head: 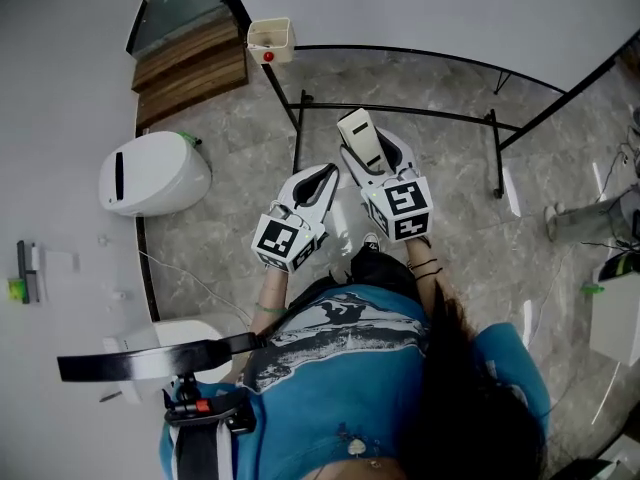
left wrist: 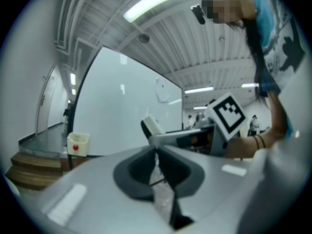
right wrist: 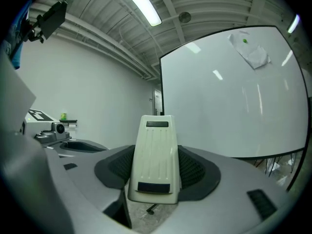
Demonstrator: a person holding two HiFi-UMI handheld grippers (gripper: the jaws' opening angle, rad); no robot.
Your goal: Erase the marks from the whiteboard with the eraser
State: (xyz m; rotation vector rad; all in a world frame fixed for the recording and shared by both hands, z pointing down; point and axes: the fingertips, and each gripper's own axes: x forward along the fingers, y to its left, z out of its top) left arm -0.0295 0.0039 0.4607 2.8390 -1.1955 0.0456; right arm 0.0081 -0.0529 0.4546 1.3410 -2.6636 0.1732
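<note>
The whiteboard [head: 420, 8] stands on a black frame just ahead of me and looks almost blank. In the right gripper view the whiteboard [right wrist: 229, 96] shows a small green dot [right wrist: 245, 41] and a pale smudge near its top. My right gripper [head: 375, 153] is shut on a cream eraser [head: 360, 140], which points toward the board. The eraser [right wrist: 155, 157] sits upright between the dark pads [right wrist: 197, 172]. My left gripper [head: 325, 175] hovers beside it on the left, shut with nothing in it. In the left gripper view the eraser [left wrist: 152, 126] shows beyond that gripper [left wrist: 157, 155].
The board's black stand bars [head: 400, 113] cross the marble floor under the grippers. A small cream box with a red button [head: 270, 40] hangs at the board's left corner. Wooden steps [head: 190, 63] and a white rounded unit [head: 152, 173] lie to the left.
</note>
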